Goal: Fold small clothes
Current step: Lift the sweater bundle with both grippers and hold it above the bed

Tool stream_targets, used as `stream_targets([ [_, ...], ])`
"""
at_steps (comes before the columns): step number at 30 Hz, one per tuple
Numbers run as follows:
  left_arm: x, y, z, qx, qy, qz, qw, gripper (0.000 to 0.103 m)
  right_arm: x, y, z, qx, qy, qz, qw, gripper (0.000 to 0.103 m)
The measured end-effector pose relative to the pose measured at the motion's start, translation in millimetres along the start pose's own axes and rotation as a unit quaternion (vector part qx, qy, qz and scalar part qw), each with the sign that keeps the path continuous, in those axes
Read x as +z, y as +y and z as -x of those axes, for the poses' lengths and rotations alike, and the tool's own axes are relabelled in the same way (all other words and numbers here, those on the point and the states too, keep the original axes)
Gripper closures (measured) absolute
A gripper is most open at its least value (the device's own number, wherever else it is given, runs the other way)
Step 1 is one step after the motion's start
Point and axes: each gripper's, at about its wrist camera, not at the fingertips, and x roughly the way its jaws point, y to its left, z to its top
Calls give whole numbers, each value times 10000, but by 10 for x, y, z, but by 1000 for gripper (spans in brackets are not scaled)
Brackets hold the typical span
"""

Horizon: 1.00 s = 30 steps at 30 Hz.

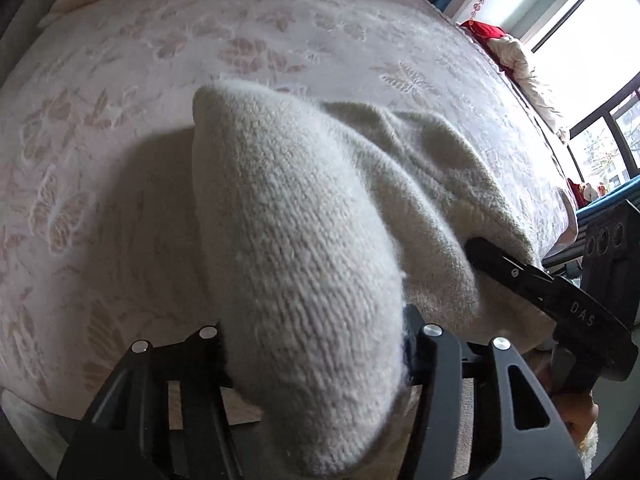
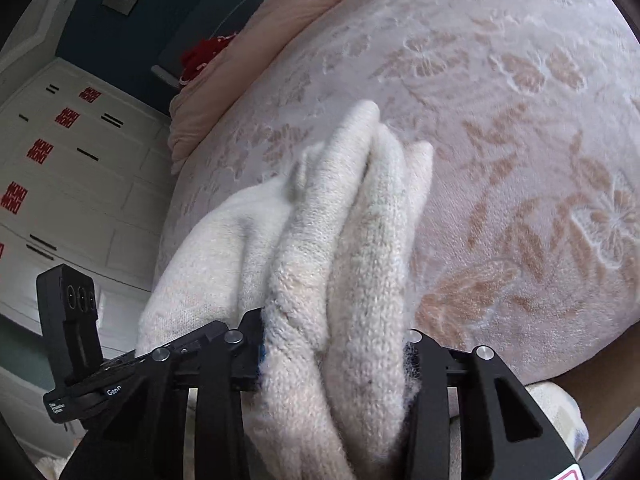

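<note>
Mid-fold, by the look of it: a cream knitted garment (image 1: 296, 240) gripped at its near edge and raised off the pink flowered bedspread (image 1: 120, 100), far end trailing onto the bed. Left gripper (image 1: 316, 344) clamped on a thick bunch of the knit, pads buried in wool. Right gripper (image 2: 336, 344) likewise closed on a gathered bundle of the same garment (image 2: 352, 220), several folds squeezed between the fingers. Right gripper also visible in the left view (image 1: 560, 296), just beside the garment's other near corner. Likely the lift-and-carry stage of a fold, though hard to tell from such close views whether it is a sweater or something smaller. Next: both held corners carried forward together, kept level, laid over the far part, edges matched, then let go.
</note>
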Motion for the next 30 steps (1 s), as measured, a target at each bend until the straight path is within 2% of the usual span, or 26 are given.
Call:
stream_targets([
  [8,133,-370,984,-121,-815,-485,9954,51,18,768,996,-20,-974,822,9918,66],
  [12,74,-437,1549,-10,-1457,-789,9862,50,-16,1195,1402,85,-1464,1263,9811,66],
  [16,45,-372,2004,53,-1892,-911,9777,50,-56,1656,1647,204,-1829,1697,9682,66],
  [25,39,153,2763,252,-2657,-923,9593,49,-205,2706,1676,345,-2324,2497,9394,66],
  [30,70,507,3032,567,-2927,-899,9503,49,-240,3150,1463,505,-2285,2709,9337,66],
])
